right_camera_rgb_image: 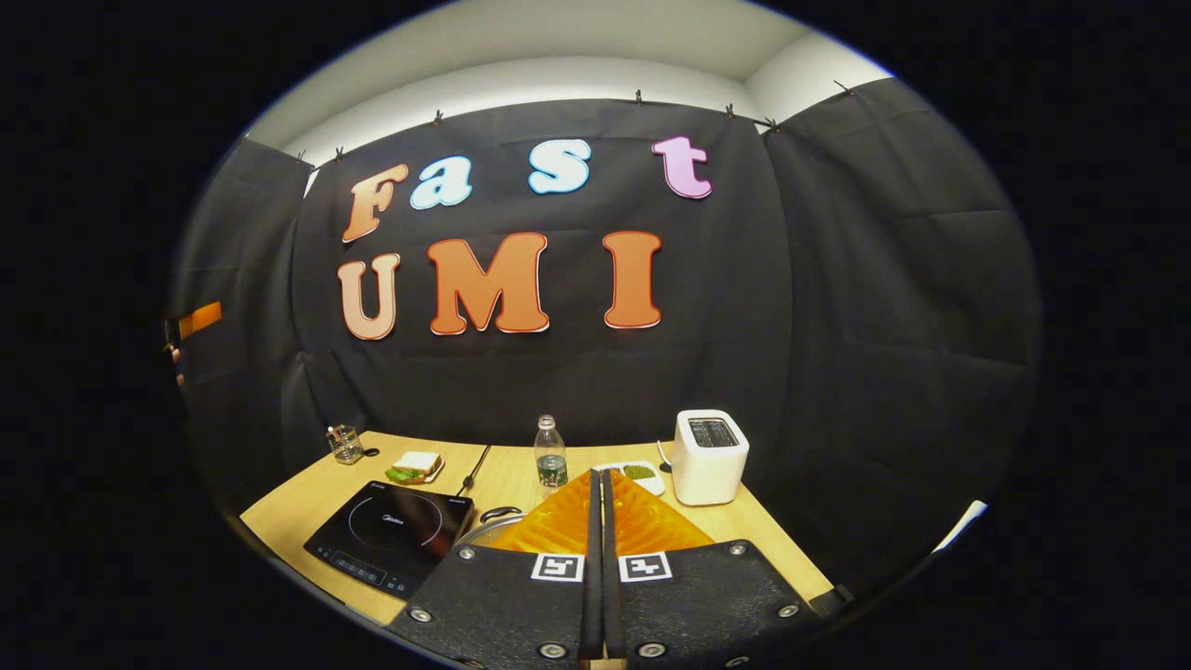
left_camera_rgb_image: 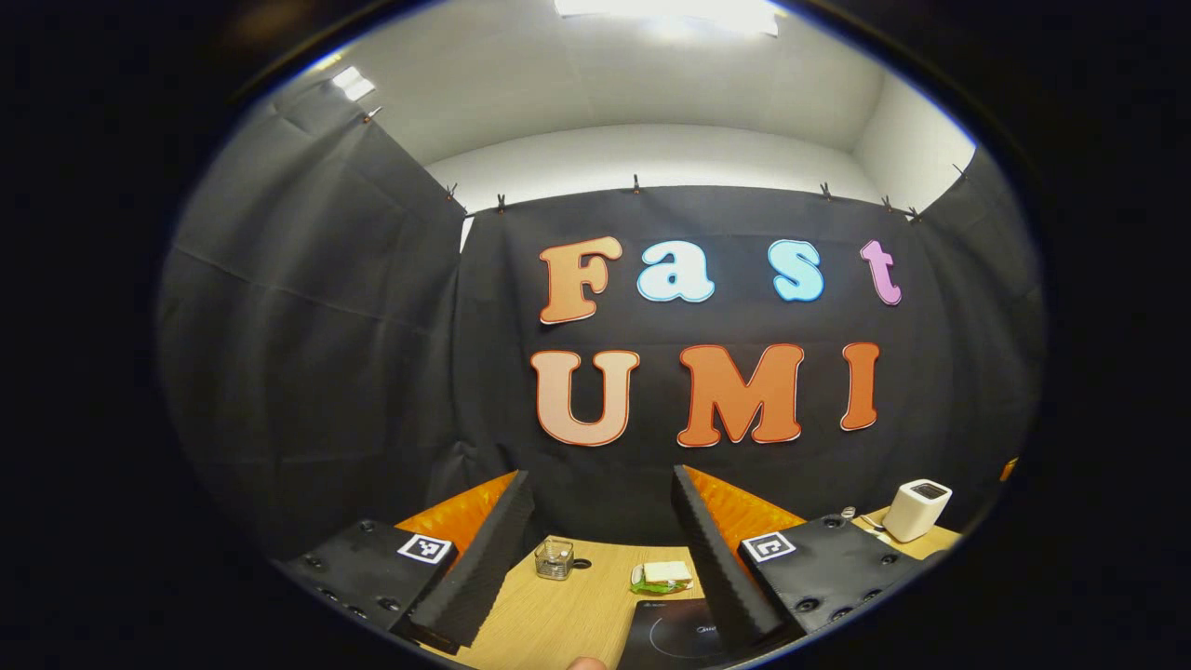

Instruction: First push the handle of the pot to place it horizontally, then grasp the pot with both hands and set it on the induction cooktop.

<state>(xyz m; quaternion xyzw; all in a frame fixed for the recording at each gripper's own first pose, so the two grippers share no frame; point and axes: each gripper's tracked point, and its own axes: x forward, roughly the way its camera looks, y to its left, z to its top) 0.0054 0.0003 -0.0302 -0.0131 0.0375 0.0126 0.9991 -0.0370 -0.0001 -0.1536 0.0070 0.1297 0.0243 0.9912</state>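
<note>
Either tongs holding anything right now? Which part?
No. Left tongs stand open over the table; right tongs are shut with nothing between them.

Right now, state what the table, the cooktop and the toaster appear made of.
Table: wood or wood-look laminate, pale grain, matte. Induction cooktop: black glass-like top, glossy with printed ring. Toaster: white, smooth casing, probably plastic, slight sheen.

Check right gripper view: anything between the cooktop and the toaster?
Yes: a water bottle stands on the table between the cooktop and the toaster, in the right gripper view; a black cable too.
</note>
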